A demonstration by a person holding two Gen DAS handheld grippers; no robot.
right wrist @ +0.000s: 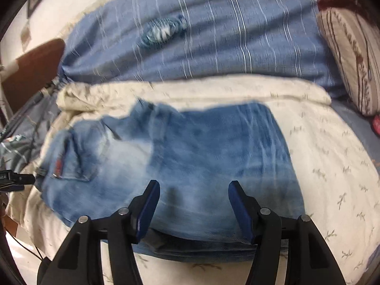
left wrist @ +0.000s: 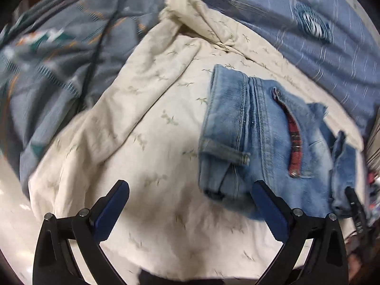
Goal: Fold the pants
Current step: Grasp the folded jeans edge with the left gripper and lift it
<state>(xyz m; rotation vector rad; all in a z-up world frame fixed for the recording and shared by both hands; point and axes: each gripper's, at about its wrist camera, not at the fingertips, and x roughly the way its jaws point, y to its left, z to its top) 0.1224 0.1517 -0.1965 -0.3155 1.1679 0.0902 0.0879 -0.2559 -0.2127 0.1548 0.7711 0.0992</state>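
Note:
Faded blue jeans (left wrist: 256, 137) lie folded on a cream sheet (left wrist: 154, 128); a pocket with red plaid lining (left wrist: 294, 147) faces up. My left gripper (left wrist: 190, 190) is open and empty, just in front of the jeans' left near corner. In the right wrist view the jeans (right wrist: 180, 161) fill the middle. My right gripper (right wrist: 193, 190) is open over their near edge, nothing between its fingers. The left gripper's tip (right wrist: 16, 180) shows at the jeans' left end.
A blue striped blanket (right wrist: 201, 35) lies behind the sheet. A grey patterned cover (left wrist: 52, 54) with a black cable (left wrist: 95, 54) lies at the left. A striped pillow (right wrist: 351, 54) stands at the right.

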